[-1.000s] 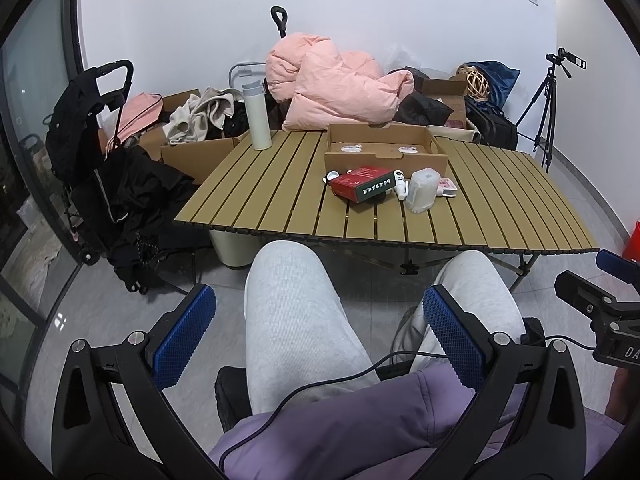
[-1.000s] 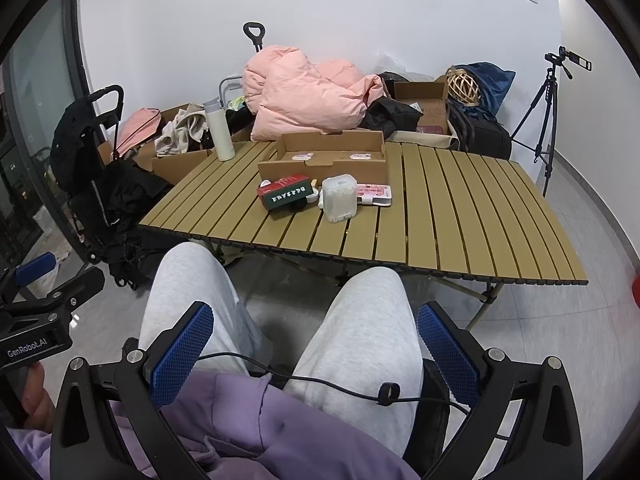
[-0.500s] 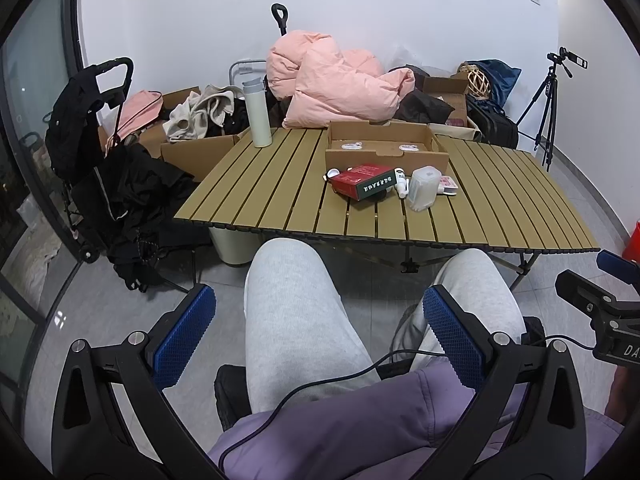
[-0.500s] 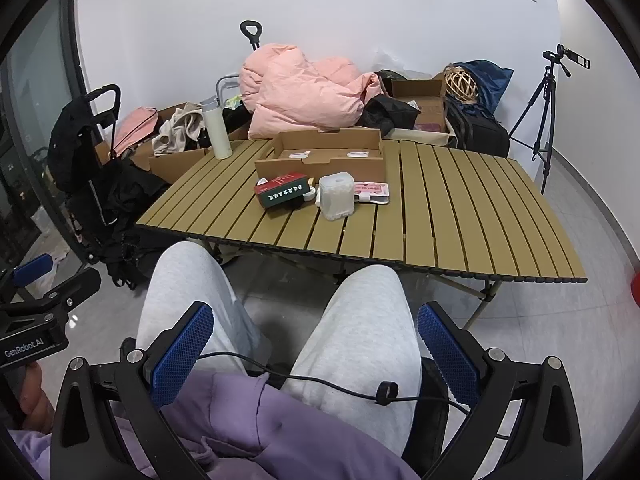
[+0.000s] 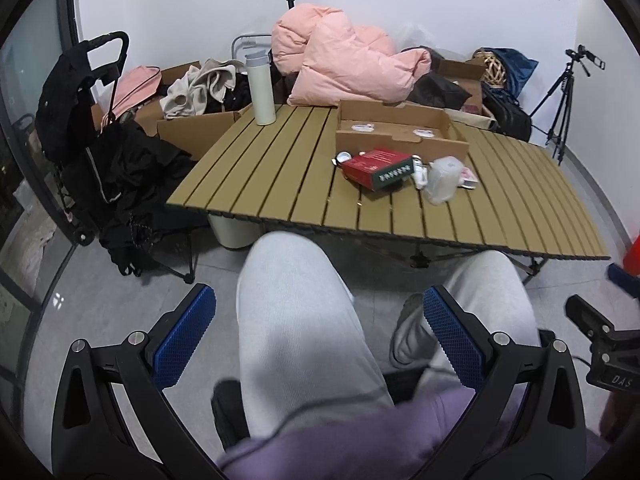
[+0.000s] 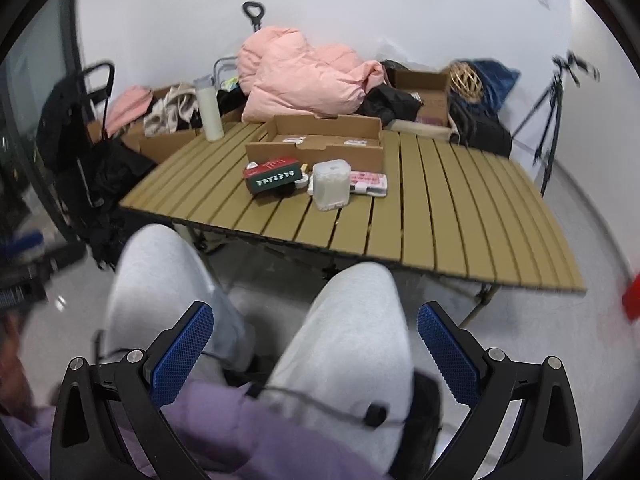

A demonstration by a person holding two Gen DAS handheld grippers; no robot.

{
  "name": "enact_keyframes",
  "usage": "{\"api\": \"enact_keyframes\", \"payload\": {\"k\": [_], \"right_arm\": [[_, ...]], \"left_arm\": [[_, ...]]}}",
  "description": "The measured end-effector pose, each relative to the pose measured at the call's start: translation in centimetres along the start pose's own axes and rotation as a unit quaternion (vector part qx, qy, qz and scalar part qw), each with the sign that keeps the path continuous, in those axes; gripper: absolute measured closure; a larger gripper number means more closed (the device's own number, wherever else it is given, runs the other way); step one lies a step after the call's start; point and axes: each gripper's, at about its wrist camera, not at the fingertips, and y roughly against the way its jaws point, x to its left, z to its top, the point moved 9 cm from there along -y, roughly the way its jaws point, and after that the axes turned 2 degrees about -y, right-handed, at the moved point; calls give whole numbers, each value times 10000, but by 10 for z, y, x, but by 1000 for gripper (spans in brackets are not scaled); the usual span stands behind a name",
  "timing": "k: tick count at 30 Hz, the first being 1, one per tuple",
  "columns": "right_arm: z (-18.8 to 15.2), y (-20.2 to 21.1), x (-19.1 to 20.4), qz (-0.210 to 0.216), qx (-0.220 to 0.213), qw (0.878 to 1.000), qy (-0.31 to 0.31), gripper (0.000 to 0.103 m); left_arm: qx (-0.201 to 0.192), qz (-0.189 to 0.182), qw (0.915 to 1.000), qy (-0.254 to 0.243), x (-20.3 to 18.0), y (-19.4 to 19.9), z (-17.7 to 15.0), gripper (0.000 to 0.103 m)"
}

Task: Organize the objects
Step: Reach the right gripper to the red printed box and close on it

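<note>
Now both views are drawing nearer the slatted olive table [image 6: 460,216]: left tongs [image 5: 320,332] and right tongs [image 6: 316,336], both wide and empty, are lifting off the lap toward the red-and-green carton [image 6: 272,175] and translucent plastic tub [image 6: 330,184], untouched beside the open cardboard box [image 6: 320,140].

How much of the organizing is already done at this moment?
Nothing looks done. The red box, the clear container and the pink packet lie loose on the table before the cardboard tray. Left gripper and right gripper are open, empty, above the person's lap. All sorting remains.
</note>
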Motion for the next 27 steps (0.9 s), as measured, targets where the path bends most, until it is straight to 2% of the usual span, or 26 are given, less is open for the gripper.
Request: {"api": "enact_keyframes", "payload": {"k": [3, 9, 11, 13, 14, 15, 17, 19, 22, 24, 27], "right_arm": [[19, -19, -11, -361, -91, 9991, 219, 0], [65, -55, -28, -271, -459, 9985, 141, 0], [68, -83, -23, 23, -371, 9987, 348, 0], [54, -123, -12, 458, 532, 9960, 555, 0], [52, -136, -12, 547, 712, 9951, 407, 0], [58, -143, -14, 634, 612, 9960, 113, 0], [73, -152, -11, 803, 434, 9958, -67, 0], [93, -164, -1, 795, 324, 9963, 43, 0], [116, -189, 18, 904, 186, 9957, 109, 1], [124, -212, 26, 933, 177, 9955, 41, 13], [131, -246, 44, 1121, 312, 9930, -191, 16]], "left_arm": [[156, -189, 9997, -90, -1, -30, 21, 0], [324, -788, 9963, -79, -15, -87, 52, 0], [442, -899, 9949, -126, -20, -109, 60, 0], [790, -927, 9925, -43, -21, -135, 66, 0], [930, -982, 9908, 20, -22, -146, 70, 0], [996, -1033, 9896, 80, -22, -156, 76, 0], [996, -859, 9913, 97, -18, -178, 92, 0], [766, -774, 9940, 20, -14, -196, 114, 0], [383, -897, 9951, -148, -14, -229, 146, 0], [419, -990, 9941, -150, -14, -258, 159, 0], [864, -1121, 9899, -65, -18, -310, 159, 5]]}}
